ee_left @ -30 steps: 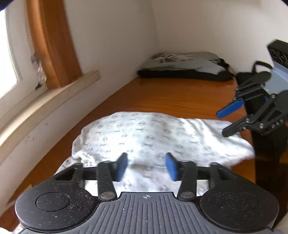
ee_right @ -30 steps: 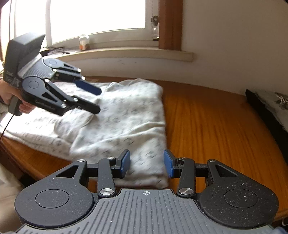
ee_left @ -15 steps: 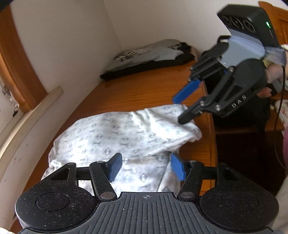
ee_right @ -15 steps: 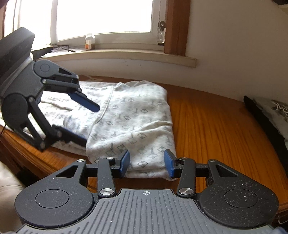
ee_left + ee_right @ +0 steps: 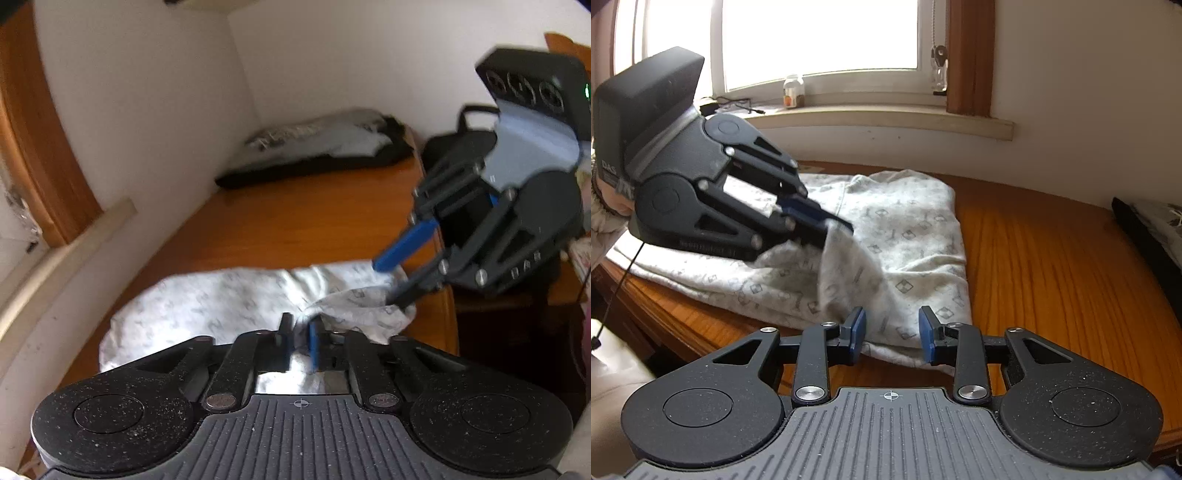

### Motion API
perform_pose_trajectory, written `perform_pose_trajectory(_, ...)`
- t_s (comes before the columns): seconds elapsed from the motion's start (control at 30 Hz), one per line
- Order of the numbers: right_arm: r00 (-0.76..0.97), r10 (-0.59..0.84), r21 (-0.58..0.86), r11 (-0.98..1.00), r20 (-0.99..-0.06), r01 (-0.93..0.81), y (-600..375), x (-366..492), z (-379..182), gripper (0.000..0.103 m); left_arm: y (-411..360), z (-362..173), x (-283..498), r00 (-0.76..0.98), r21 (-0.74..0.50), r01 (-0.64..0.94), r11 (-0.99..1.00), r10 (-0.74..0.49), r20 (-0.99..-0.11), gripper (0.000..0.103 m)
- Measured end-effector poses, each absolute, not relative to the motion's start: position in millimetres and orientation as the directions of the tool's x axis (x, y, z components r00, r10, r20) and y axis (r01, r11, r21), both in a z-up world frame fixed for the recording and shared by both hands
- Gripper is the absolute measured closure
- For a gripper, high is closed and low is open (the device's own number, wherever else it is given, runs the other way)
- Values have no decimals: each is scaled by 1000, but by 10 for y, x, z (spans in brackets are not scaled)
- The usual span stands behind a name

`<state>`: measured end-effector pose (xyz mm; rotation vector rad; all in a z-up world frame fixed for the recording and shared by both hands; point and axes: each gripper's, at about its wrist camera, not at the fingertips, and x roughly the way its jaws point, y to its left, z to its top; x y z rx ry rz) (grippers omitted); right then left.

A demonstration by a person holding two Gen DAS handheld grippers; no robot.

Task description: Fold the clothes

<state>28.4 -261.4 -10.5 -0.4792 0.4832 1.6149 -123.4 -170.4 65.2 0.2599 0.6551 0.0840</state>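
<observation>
On one table (image 5: 1052,258), one garment (image 5: 905,236), two claws.

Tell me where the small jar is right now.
In the right wrist view the jar stands on the windowsill, left of centre, beyond the white garment and just right of a black cable.

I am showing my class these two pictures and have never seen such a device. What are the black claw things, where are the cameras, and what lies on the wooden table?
Each black claw is a hand-held gripper with two blue-padded fingers; a person holds one in each hand. A camera on each looks forward along its fingers, hence two pictures. In the left one, the left gripper is shut on the white patterned garment, lifting a fold. In the right one, the right gripper is open at the garment's edge. Both work over the orange-brown wooden table. A folded grey and black pile of clothes lies at its far end.
</observation>
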Motion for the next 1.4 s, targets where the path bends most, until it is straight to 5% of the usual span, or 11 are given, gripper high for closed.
perform_pose_trajectory(0.3,-168,819,92,-141,-549,-986,-2211,209,-103,73,-1529,903,-1305,843,204,-83,975,178,-507,96)
perform_pose_trajectory(0.73,-52,860,86,-10,-507,-996,-2435,340,-192,69,-1610,462,-1467,819,90,15,996,40,-572,96)
perform_pose_trajectory(0.97,-7,909,83,30,-417,-996,-2244,335,-3,68,-1643,399,-1500,804,96,9,995,50,-593,96)
perform_pose_trajectory(1.2,27,873,19,41,-487,-999,-2022,253,-301,69,-1617,438,-1621,795,91,0,996,55,-605,90)
perform_pose_trajectory(1.4,2,908,91,44,-420,-995,-2250,335,-523,69,-1309,639,-1852,805,88,-93,992,127,-579,87)
